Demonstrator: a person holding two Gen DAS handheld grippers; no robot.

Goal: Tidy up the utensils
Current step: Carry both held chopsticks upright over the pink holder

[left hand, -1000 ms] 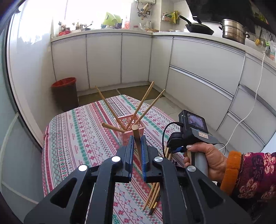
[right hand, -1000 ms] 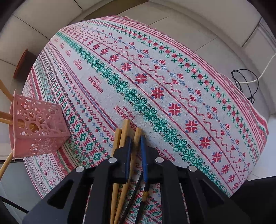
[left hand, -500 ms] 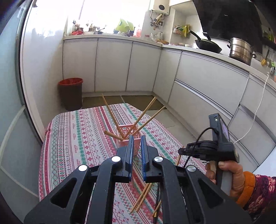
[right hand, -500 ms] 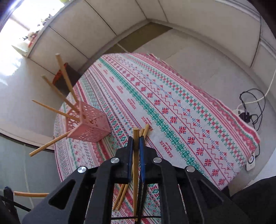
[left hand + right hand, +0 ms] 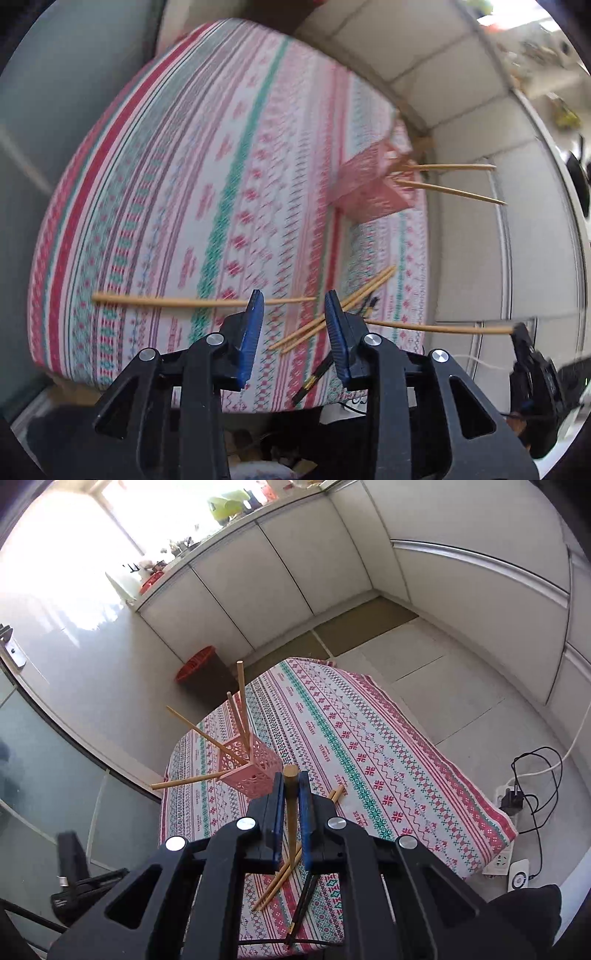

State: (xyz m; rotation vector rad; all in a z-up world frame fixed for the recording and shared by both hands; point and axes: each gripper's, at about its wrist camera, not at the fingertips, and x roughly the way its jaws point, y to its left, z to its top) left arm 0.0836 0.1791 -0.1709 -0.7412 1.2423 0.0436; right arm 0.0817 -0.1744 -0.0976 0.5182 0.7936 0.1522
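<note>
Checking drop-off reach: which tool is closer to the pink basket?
Right, probably. The right tool, shut on a chopstick, is raised just short of the pink basket. The left tool hangs open over loose chopsticks, with bare tablecloth between.

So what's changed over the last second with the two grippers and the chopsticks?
The right gripper closed on a wooden chopstick from the loose pile and lifted it off the table, toward the pink holder. The left gripper opened, let go of its chopstick, and swung down over the tablecloth, where one chopstick lies alone. The holder stayed put, its chopsticks still inside.
</note>
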